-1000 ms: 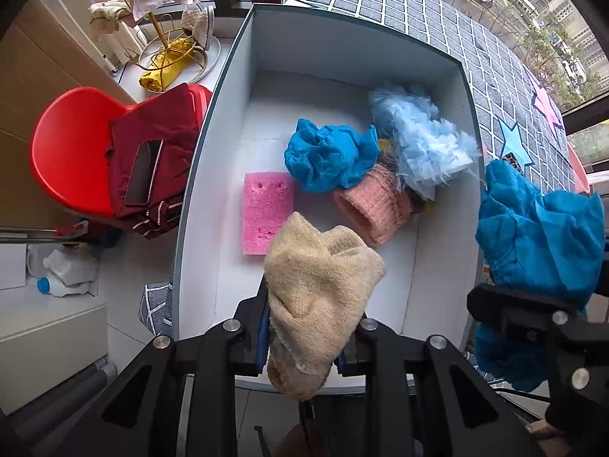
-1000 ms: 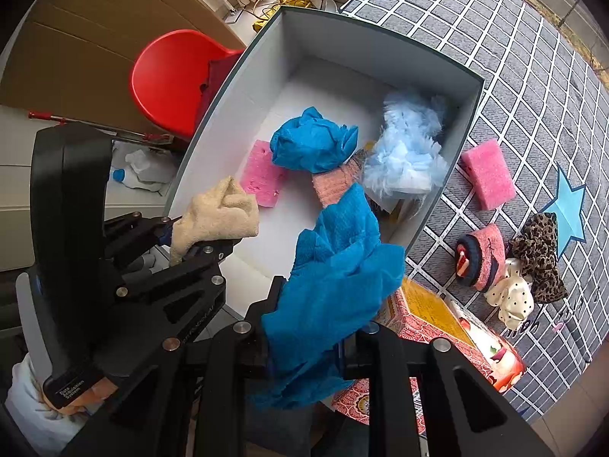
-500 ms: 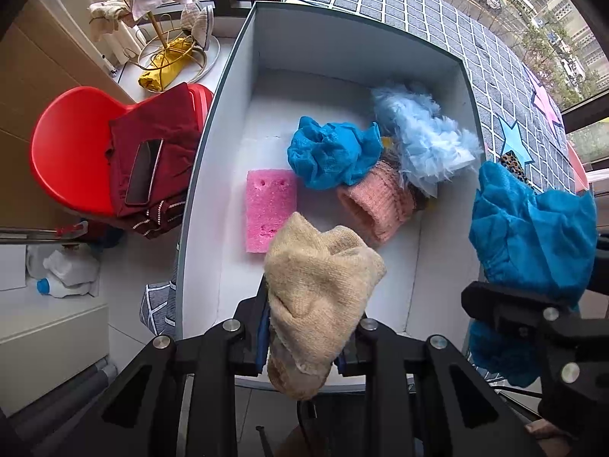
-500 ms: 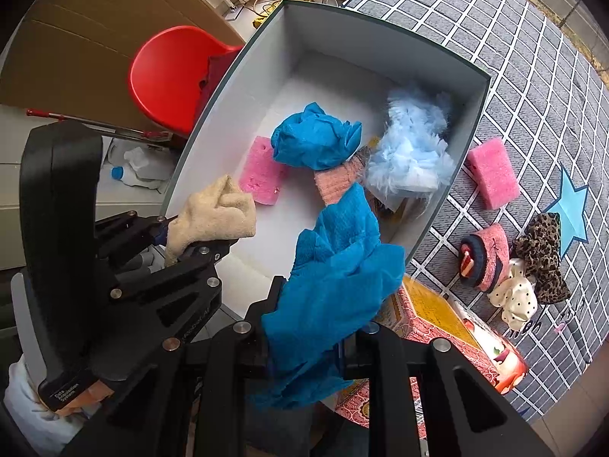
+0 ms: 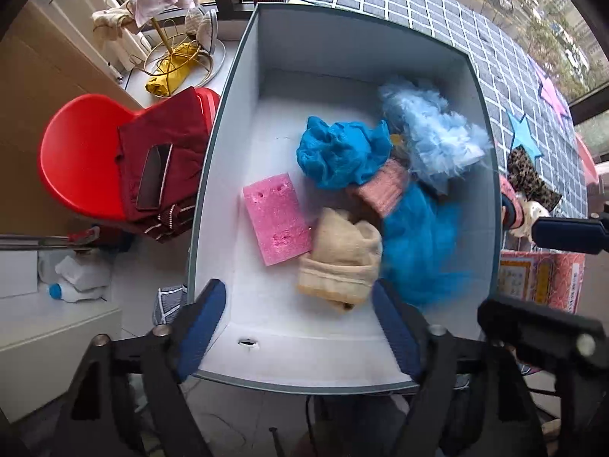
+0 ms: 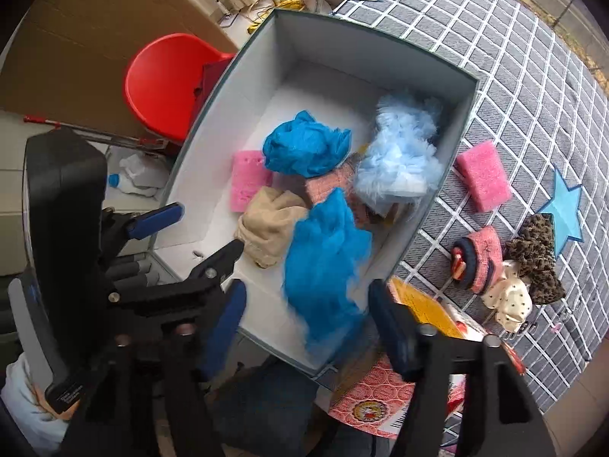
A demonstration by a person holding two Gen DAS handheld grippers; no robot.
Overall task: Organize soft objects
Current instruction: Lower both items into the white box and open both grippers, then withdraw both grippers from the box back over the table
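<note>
Release over the white box [image 5: 243, 122]. My left gripper [image 5: 300, 320] and right gripper [image 6: 306, 312] both stand wide open, holding nothing. The beige cloth [image 5: 342, 259] and blurred blue cloth [image 6: 323, 266] sit inside the box's near end; I should withdraw straight upward, avoiding snags.

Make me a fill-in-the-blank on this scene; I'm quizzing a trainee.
1. Both grippers, left and right, are ____.
2. The beige cloth lies inside the ____.
3. The pink sponge outside the box lies on the ____ mat.

Missing: open; box; checked
</note>
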